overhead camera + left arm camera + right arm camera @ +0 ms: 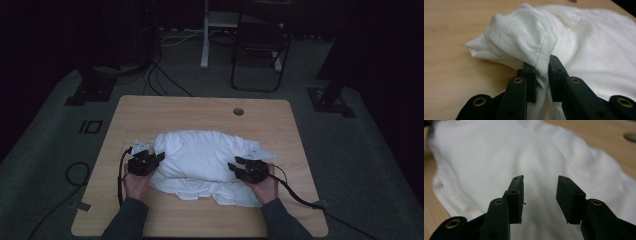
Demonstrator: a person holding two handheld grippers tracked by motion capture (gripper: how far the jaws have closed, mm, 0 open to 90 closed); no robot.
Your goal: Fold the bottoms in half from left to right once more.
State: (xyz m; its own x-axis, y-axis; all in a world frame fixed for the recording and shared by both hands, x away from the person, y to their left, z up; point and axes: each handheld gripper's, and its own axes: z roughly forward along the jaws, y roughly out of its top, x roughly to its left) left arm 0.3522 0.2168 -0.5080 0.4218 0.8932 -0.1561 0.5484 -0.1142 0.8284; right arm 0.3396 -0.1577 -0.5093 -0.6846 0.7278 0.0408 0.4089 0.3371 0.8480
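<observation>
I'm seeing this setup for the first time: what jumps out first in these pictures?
A crumpled white cloth heaped in the middle of the wooden table stands out against the dark room. The left gripper is pinching a fold at the cloth's left edge, while the right gripper hovers open above its right side. A round hole marks the table's far edge.

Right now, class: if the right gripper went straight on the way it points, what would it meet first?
Most likely the white cloth. The right gripper hangs open over it, jaws apart with fabric ahead of them; how far above the cloth it sits is unclear.
</observation>
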